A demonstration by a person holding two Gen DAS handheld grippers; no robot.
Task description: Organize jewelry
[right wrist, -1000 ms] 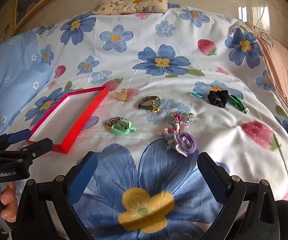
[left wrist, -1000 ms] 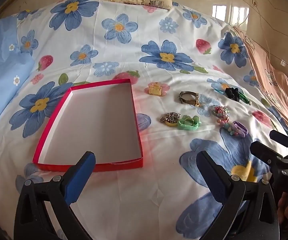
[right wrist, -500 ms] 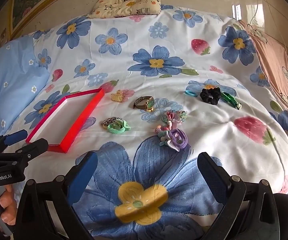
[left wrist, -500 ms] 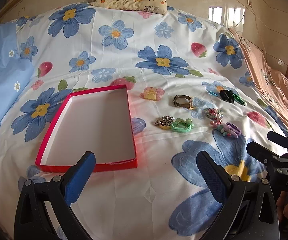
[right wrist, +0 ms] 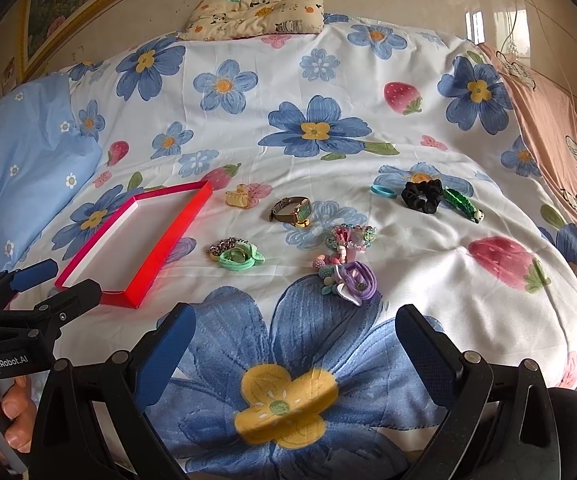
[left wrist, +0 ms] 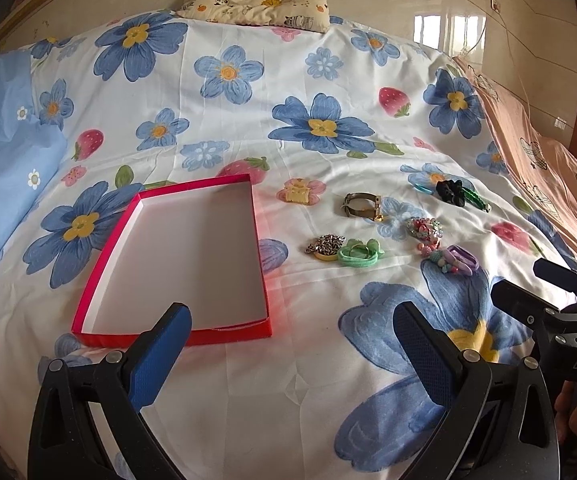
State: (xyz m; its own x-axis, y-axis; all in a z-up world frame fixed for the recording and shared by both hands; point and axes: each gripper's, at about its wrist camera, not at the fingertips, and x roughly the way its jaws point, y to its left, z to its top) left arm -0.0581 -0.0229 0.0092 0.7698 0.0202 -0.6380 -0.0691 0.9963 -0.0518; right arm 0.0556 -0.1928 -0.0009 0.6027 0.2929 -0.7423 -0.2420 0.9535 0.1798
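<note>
An empty red box with a white floor lies on the flowered bedspread. To its right jewelry is spread out: a yellow clip, a watch, a chain with a green band, a beaded bracelet, a purple hair tie with beads, a black scrunchie and a green clip. My left gripper stands open near the box's front edge. My right gripper stands open short of the purple tie. Both are empty.
A patterned pillow lies at the bed's far end, a light blue cushion at the left, and a peach blanket along the right. The wall rises behind. A hand holds the left gripper's handle.
Both grippers have drawn back and up a little, so the box and jewelry look smaller and farther. Nothing on the bed has moved.
</note>
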